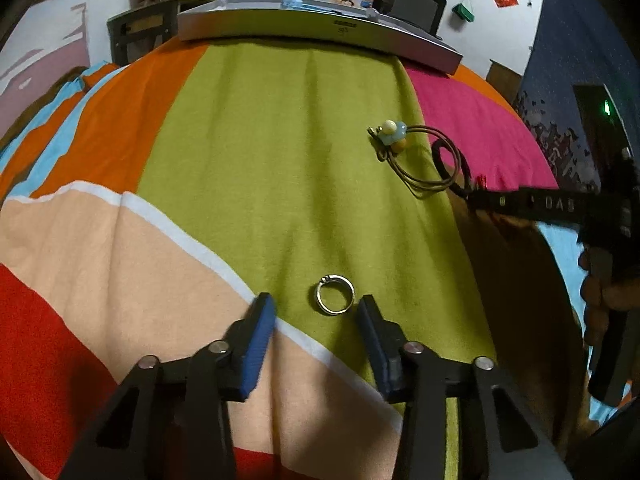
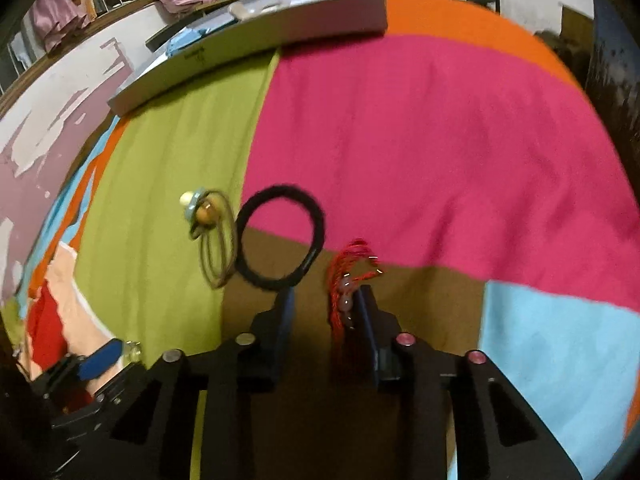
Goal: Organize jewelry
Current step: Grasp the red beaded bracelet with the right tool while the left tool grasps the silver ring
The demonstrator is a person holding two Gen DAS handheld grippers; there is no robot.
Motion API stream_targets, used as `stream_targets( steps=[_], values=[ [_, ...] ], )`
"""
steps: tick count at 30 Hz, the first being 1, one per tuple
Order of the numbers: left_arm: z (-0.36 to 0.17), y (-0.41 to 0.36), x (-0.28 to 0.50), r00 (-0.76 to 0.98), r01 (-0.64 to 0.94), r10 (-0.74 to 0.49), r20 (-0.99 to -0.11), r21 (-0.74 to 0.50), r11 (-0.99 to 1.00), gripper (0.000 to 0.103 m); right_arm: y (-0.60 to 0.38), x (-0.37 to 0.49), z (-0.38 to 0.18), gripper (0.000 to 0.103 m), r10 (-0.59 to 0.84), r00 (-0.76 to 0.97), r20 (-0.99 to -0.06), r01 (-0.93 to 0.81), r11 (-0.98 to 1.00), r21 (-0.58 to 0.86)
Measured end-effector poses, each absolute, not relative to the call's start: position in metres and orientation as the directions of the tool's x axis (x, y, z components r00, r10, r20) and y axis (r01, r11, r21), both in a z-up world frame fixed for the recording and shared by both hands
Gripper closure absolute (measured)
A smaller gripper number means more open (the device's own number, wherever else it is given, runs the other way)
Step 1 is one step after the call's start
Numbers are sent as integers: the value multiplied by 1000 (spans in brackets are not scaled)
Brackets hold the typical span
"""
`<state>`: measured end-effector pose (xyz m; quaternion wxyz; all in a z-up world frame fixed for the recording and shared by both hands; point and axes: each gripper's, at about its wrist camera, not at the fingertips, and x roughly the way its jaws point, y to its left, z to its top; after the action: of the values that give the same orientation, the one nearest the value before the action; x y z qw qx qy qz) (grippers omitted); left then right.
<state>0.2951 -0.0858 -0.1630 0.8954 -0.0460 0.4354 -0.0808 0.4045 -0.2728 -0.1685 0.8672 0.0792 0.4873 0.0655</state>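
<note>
A silver ring (image 1: 335, 294) lies on the green stripe of the cloth, just ahead of and between the fingertips of my open left gripper (image 1: 316, 314); nothing touches it. A red cord bracelet with pale beads (image 2: 347, 280) lies between the fingers of my open right gripper (image 2: 326, 300), close against the right finger. A black hair tie (image 2: 280, 236) rests at the left fingertip. A beaded hair tie (image 2: 204, 210) lies left of it. In the left wrist view the beaded tie (image 1: 390, 134) and black tie (image 1: 452, 164) sit far right, by the right gripper (image 1: 478, 196).
A flat silver box (image 1: 320, 30) lies across the far edge of the striped cloth (image 1: 240, 160). A hand (image 1: 600, 296) holds the right gripper's handle. My left gripper (image 2: 100, 360) shows at the lower left of the right wrist view. Chairs and cluttered walls stand beyond the table.
</note>
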Motion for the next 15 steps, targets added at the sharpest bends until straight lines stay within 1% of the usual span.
stream_targets(
  steps=[1, 2, 3, 4, 5, 7, 9, 15],
  values=[
    [-163, -84, 295, 608, 101, -188, -771, -159, 982, 69, -268, 404, -169, 84, 195, 509, -839, -47, 979, 199],
    [-163, -84, 295, 608, 100, -189, -771, -162, 982, 70, -265, 404, -169, 86, 202, 503, -840, -55, 978, 202],
    [-164, -84, 296, 608, 99, -189, -771, -163, 982, 73, -261, 403, -170, 91, 213, 492, -844, -61, 976, 211],
    [-164, -84, 296, 607, 99, -191, -771, -165, 981, 76, -257, 402, -171, 92, 231, 479, -847, -65, 972, 228],
    [-164, -83, 296, 607, 99, -193, -771, -167, 981, 78, -254, 402, -171, 92, 247, 469, -848, -69, 967, 243],
    [-164, -82, 296, 605, 94, -199, -771, -178, 979, 86, -246, 399, -172, 94, 293, 442, -848, -84, 955, 286],
    [-165, -79, 297, 601, 89, -210, -772, -196, 977, 92, -237, 395, -173, 95, 337, 422, -842, -103, 940, 324],
    [-165, -74, 298, 604, 84, -245, -758, -246, 966, 99, -217, 384, -166, 95, 374, 430, -822, -150, 927, 344]
  ],
)
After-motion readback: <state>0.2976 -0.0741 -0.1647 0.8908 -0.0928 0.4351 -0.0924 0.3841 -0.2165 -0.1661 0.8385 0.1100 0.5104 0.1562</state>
